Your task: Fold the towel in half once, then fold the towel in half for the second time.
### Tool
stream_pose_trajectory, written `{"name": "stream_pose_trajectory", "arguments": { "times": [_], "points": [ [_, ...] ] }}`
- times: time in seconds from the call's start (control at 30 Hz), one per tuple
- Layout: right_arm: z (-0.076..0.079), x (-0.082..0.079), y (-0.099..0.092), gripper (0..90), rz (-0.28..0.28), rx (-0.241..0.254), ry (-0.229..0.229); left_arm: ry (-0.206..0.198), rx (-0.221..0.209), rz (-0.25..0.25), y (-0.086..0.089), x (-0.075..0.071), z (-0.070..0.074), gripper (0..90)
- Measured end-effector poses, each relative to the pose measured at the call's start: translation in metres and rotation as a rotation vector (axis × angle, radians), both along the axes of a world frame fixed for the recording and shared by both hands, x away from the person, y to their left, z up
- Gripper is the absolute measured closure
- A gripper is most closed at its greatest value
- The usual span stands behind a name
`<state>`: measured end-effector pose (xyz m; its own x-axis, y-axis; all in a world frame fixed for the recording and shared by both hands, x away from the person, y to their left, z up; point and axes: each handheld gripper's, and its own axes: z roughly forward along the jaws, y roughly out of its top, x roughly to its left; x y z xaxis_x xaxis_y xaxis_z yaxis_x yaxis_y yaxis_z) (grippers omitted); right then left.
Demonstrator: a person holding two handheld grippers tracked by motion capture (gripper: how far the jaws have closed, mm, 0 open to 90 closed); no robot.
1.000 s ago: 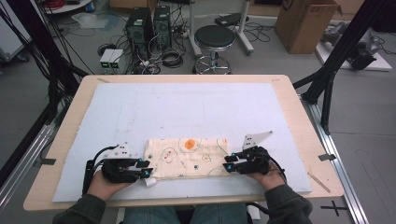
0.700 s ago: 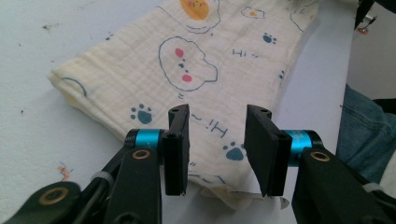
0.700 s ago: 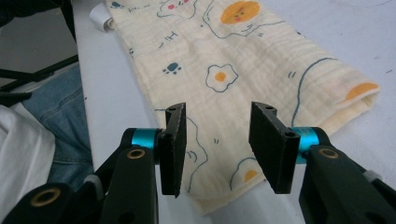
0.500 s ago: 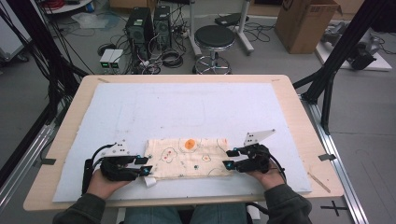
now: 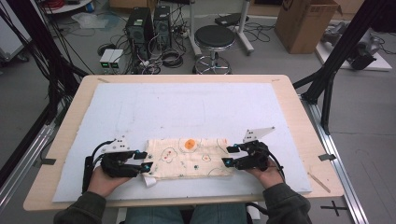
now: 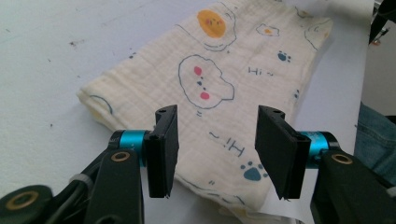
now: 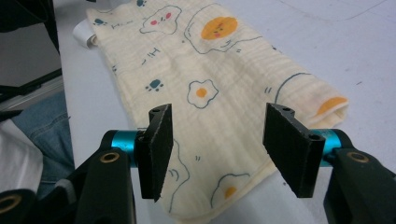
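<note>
Where jaws overlap it, folded cloth [image 6: 219, 88] edge hidden.

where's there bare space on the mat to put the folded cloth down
Most room lies on the mat beyond the folded cloth, up to its far edge, and in the strips outside each gripper. It is crowded along the near edge: the left gripper and right gripper, jaws just opened, sit at the cloth's two ends.

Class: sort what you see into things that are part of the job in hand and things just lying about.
Part of the job: folded cloth, left hand-held gripper, right hand-held gripper, both open.
Lying about: stool, cardboard box, computer towers.
</note>
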<state>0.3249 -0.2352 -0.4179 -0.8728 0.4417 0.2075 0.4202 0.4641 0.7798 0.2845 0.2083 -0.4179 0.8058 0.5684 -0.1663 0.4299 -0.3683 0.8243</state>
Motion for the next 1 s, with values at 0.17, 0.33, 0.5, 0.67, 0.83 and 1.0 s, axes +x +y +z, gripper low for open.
{"name": "stream_pose_trajectory", "arguments": {
  "times": [0.17, 0.33, 0.5, 0.67, 0.83, 1.0],
  "points": [
    [0.001, 0.004, 0.003, 39.2, -0.001, -0.017, 0.007, 0.004, -0.021, 0.011, 0.000, 0.003, 0.003, 46.1],
    [0.004, 0.010, 0.004, 38.1, -0.003, -0.024, 0.006, -0.008, -0.018, 0.011, 0.001, 0.007, 0.013, 44.5],
    [0.009, 0.015, 0.005, 37.6, -0.011, -0.026, 0.005, -0.010, -0.030, 0.027, 0.004, 0.013, 0.016, 43.3],
    [0.009, 0.020, 0.008, 37.6, -0.009, -0.032, -0.003, -0.008, -0.025, 0.040, 0.005, 0.015, 0.016, 42.4],
    [0.010, 0.024, 0.008, 37.6, -0.009, -0.033, -0.001, 0.000, -0.029, 0.061, 0.007, 0.018, 0.015, 41.8],
    [0.013, 0.028, 0.008, 37.6, -0.019, -0.029, 0.001, -0.013, -0.015, 0.061, 0.005, 0.022, 0.019, 41.7]
  ]
}}
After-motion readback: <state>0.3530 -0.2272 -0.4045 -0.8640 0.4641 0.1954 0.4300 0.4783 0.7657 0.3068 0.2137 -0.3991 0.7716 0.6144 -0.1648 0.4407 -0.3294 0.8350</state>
